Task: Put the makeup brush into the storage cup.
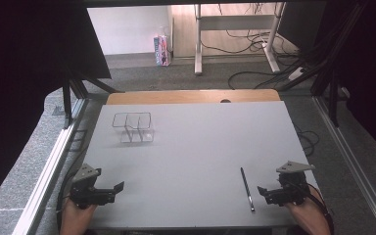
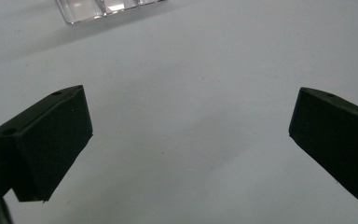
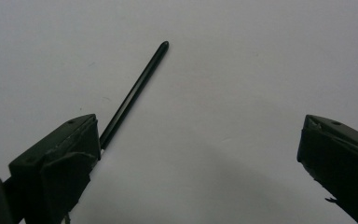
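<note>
Down at the near edge of the pale grey worktop (image 1: 191, 142), both tongs sit low with jaws spread wide and nothing between them. Just beside the right tongs (image 1: 264, 192), toward the middle of the worktop, lies a thin black pen (image 1: 247, 188), straight and smooth with a rounded tip; in the right gripper view the pen (image 3: 135, 93) runs away from the left-hand jaw, its near end passing behind that jaw, and whether the two touch cannot be told. The left tongs (image 1: 119, 187) are well apart from the pen. Farther off on the left side of the worktop stands a clear plastic tray (image 1: 133, 127) with compartments, its glossy edge (image 2: 107, 9) showing in the left gripper view. Nothing lies between tongs and pen. Beyond the worktop a small printed carton (image 1: 161, 50) stands on the floor; its print is too small to read.
</note>
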Motion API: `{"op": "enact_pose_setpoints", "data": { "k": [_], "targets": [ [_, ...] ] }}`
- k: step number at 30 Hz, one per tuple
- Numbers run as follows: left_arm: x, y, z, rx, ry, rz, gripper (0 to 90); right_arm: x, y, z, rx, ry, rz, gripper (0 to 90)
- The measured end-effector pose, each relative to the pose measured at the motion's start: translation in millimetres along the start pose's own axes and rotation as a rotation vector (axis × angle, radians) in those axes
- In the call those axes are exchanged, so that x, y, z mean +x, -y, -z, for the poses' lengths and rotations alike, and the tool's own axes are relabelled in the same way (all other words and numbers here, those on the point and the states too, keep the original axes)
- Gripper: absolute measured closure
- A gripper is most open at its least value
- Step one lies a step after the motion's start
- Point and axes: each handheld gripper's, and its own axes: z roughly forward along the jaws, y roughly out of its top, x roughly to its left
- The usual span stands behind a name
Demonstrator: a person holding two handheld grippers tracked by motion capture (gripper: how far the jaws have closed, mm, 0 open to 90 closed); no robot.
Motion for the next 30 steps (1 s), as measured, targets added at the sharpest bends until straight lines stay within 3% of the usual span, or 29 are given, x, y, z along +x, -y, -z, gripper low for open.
{"op": "enact_pose_setpoints", "data": {
  "k": [14,27,30],
  "targets": [
    [0.9,0.2,0.2,0.0,0.002,0.005,0.0,1.7,-12.7,1.8,0.02,-0.015,0.016,0.1],
    [0.5,0.3,-0.9,0.007,0.002,0.008,0.0,1.7,-19.3,-5.0,0.103,-0.006,0.025,0.4],
    [0.7,0.3,-1.1,0.009,0.003,0.008,0.0,2.9,-20.8,-7.0,0.116,-0.017,0.005,0.6]
  ]
}}
